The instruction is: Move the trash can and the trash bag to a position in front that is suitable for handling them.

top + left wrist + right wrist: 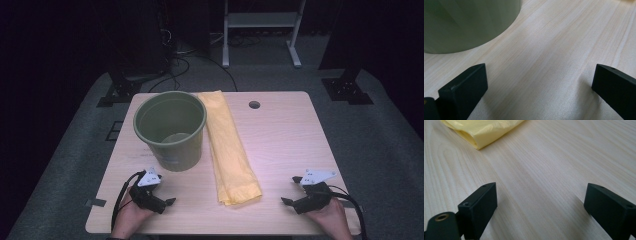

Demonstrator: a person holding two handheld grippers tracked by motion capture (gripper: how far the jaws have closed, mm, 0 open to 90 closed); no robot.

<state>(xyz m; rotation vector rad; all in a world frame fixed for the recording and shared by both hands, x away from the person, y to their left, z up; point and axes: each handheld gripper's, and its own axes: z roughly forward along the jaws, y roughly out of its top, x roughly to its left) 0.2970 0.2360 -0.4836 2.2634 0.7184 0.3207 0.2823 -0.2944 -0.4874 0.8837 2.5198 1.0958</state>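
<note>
An olive-green bucket (170,131) stands upright and looks empty on the left half of the wooden table (290,140). A folded yellow plastic bag (228,150) lies lengthwise just to its right, touching it near the rim. My left gripper (165,190) rests near the front edge, below the bucket, open with only bare wood between its jaws. In the left gripper view the bucket (469,22) rises close at upper left of the gripper (539,82). My right gripper (291,190) sits at the front right, open and holding nothing. Its own view (540,202) shows the bag's end (481,128) at upper left.
A round cable hole (254,105) sits near the table's far edge. Beyond the table, a white frame (260,22) and black stand feet (347,90) rest on the grey carpet. A hand holds each gripper at the table's front edge.
</note>
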